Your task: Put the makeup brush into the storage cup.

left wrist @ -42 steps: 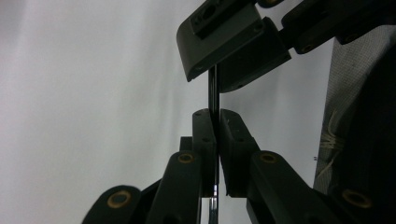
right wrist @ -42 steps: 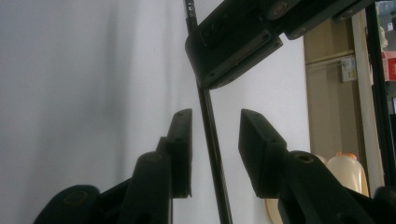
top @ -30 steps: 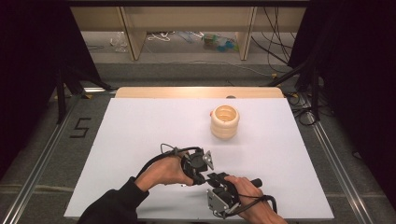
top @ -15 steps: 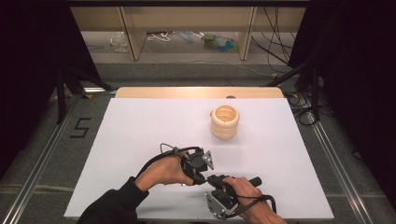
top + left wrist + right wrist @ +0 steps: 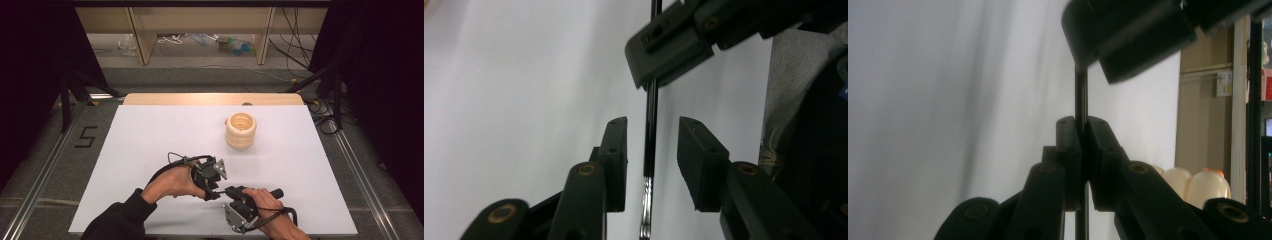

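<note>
The thin black rod with a silvery metal end (image 5: 650, 130) is standing between the two sets of tongs, low over the near edge of the white counter (image 5: 150, 130). The right tongs (image 5: 1081, 150) are clenched on its shaft, with the rod's long axis running straight along their closed jaws. The left tongs (image 5: 651, 165) have just been opening: their jaws are now standing apart on either side of the rod, pads clear of it, so the rod is hanging in the gap without being gripped there. Its silvery end is pointing back toward the left tongs' base. In the high view the left tongs (image 5: 212, 176) and right tongs (image 5: 226, 192) are sitting just beside each other, and the cream ribbed ring-shaped holder (image 5: 240, 131) is lying well beyond them, toward the far side. The right hand now looks to be the one carrying the rod that way.
</note>
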`<state>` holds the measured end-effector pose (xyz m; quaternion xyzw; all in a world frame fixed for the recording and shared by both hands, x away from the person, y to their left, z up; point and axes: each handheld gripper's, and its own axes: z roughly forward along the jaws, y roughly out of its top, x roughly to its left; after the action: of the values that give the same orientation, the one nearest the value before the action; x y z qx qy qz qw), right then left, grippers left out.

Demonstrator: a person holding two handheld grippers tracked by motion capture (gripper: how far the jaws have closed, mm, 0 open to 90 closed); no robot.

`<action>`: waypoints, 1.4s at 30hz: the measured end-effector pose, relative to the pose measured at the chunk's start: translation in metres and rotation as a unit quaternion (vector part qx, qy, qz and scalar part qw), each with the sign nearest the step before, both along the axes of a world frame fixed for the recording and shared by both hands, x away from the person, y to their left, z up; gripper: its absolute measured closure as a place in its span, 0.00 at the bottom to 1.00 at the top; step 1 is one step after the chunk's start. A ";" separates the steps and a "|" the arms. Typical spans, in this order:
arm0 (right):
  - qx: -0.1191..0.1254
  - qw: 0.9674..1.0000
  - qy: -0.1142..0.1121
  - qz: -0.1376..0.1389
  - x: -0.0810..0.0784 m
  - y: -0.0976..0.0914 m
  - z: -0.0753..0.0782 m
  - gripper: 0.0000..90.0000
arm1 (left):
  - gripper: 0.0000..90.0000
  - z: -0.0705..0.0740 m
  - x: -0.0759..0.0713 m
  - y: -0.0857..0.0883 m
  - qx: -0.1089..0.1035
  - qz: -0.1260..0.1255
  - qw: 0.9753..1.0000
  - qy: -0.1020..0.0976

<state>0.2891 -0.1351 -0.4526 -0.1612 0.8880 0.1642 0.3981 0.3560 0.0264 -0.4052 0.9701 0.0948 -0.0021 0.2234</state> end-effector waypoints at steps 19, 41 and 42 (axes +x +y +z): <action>0.077 0.994 0.042 -0.064 0.010 -0.026 0.007 0.95 | 0.35 0.008 0.001 0.020 -0.088 0.035 0.994 -0.046; 0.205 0.968 0.104 -0.098 0.021 -0.052 0.020 0.95 | 0.27 0.008 -0.011 0.060 -0.239 0.093 0.958 -0.131; 0.211 0.966 0.111 -0.097 0.021 -0.053 0.021 0.95 | 0.26 0.007 -0.012 0.061 -0.237 0.093 0.958 -0.134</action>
<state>0.3103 -0.1881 -0.4314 0.0330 0.8833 0.3251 0.3362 0.3443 0.0876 -0.3979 0.8676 0.1509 0.1266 0.4567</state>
